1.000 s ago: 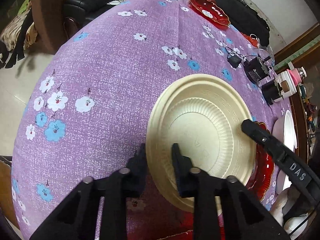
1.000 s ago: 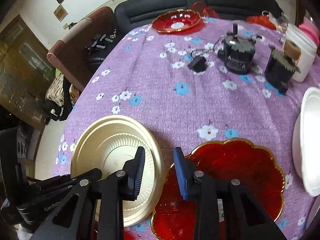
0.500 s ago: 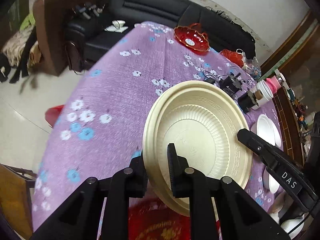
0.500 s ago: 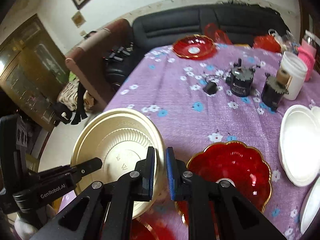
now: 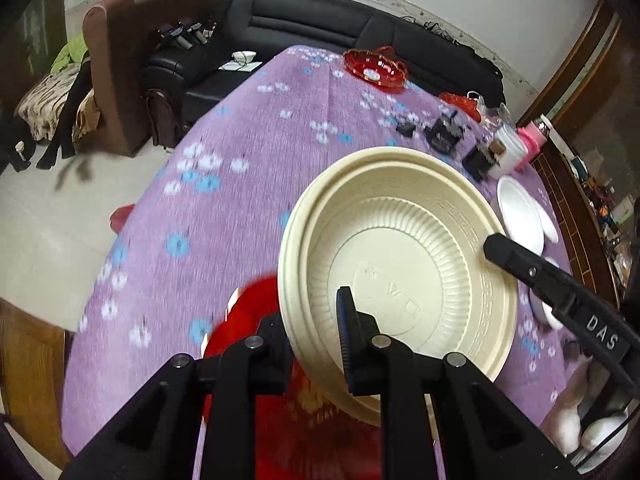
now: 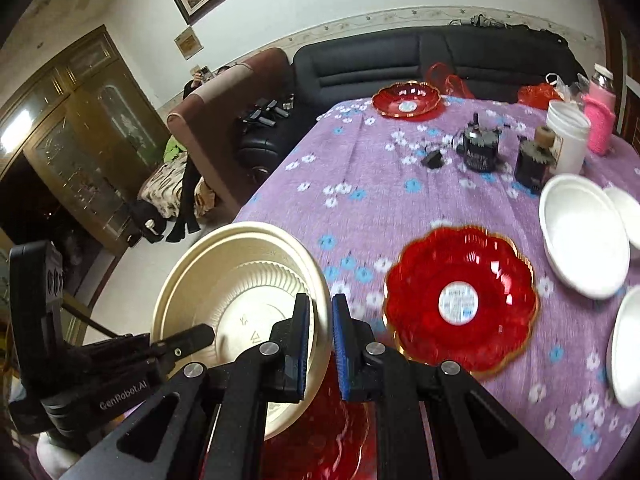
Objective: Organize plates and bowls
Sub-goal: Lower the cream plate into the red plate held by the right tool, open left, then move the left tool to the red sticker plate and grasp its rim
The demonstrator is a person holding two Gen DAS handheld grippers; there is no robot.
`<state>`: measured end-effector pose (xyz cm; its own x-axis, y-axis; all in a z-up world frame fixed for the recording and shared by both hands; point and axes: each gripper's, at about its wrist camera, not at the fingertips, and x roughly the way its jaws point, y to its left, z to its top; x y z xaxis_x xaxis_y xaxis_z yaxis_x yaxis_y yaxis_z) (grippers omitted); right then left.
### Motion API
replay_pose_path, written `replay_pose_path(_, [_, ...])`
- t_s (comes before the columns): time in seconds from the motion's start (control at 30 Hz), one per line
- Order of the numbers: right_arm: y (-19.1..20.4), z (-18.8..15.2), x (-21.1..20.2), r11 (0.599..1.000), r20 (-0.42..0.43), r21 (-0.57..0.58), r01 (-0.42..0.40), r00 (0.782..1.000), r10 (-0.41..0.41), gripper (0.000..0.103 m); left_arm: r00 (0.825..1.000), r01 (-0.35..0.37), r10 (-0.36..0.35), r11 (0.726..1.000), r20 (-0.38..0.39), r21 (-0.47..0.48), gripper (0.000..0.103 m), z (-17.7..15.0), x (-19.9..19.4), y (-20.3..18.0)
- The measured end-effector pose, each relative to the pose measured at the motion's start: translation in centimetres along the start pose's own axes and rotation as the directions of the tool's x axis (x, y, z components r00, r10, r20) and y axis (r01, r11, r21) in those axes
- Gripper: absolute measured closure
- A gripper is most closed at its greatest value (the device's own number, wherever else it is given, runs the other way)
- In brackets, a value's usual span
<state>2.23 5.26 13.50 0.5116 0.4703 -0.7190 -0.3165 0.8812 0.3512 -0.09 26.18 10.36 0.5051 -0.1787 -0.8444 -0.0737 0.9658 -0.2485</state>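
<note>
1. The cream plate [image 5: 404,276] is up in the air above the worktop [image 5: 224,216], tilted, with both tools clamped on its rim from opposite sides.
2. The left tool [image 5: 316,336] has its two fingers pressed together on the plate's near edge, one finger under the rim and one on the inner face.
3. The right tool [image 6: 320,344] pinches the same plate [image 6: 240,288] at its other edge, the rim caught between the blue-padded fingers.
4. Just beside the right tool, a red scalloped dish [image 6: 460,300] with a gold edge lies flat on the purple flowered cloth.
5. Another red dish [image 6: 320,436] sits under the lifted plate, partly hidden by the tools.
6. A third red dish [image 6: 406,98] rests at the far end of the worktop, near the black sofa [image 6: 400,60].
7. White bowls [image 6: 584,236] are grouped at the right side of the worktop.
8. Beyond them stand a white tub [image 6: 566,140], a pink bottle [image 6: 598,120] and two small dark devices [image 6: 480,148], close together.
</note>
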Motion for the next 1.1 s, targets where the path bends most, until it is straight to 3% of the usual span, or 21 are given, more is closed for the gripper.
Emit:
replay_pose_path(0.23, [0.0,-4.6,1.0,1.000,-0.058,0.001,-0.019,0.998,0.019,0.090,0.998,-0.037,0.036,0.999,-0.043,-0.027,0.085,-4.9,1.1,1.0])
replay_pose_path(0.53, [-0.1,-7.6,3.7,0.999,-0.116,0.031,-0.024,0.993,0.028,0.090,0.994,-0.092,0.086,0.993,-0.074,-0.077,0.085,-6.4,3.4,3.0])
replay_pose_path(0.63, [0.1,-7.9,4.2,1.000,-0.119,0.019,-0.006,0.993,0.008,0.089,0.994,-0.087,0.084,0.995,-0.064,-0.053,0.076,-6.5,3.5,2.6])
replay_pose_path(0.77, [0.6,-8.2,4.2,0.998,-0.081,-0.038,0.041,0.996,-0.044,0.089,0.997,-0.047,0.045,0.998,-0.058,-0.035,0.051,-6.5,3.1,1.9])
replay_pose_path(0.9, [1.1,-8.3,3.5,0.997,-0.063,-0.069,0.034,0.997,-0.038,0.087,0.999,-0.007,0.004,0.999,-0.051,-0.051,0.048,-6.6,2.0,2.0])
replay_pose_path(1.03, [0.0,-7.3,0.9,0.999,-0.006,-0.033,-0.019,1.000,0.018,0.086,0.999,0.015,-0.016,0.999,-0.029,-0.035,0.047,-6.8,0.1,1.7])
replay_pose_path(1.1, [-1.7,-6.7,-1.1,1.000,0.041,0.006,-0.023,0.999,0.023,0.079,1.000,0.029,-0.029,1.000,-0.001,-0.008,0.041,-6.7,-1.4,0.9])
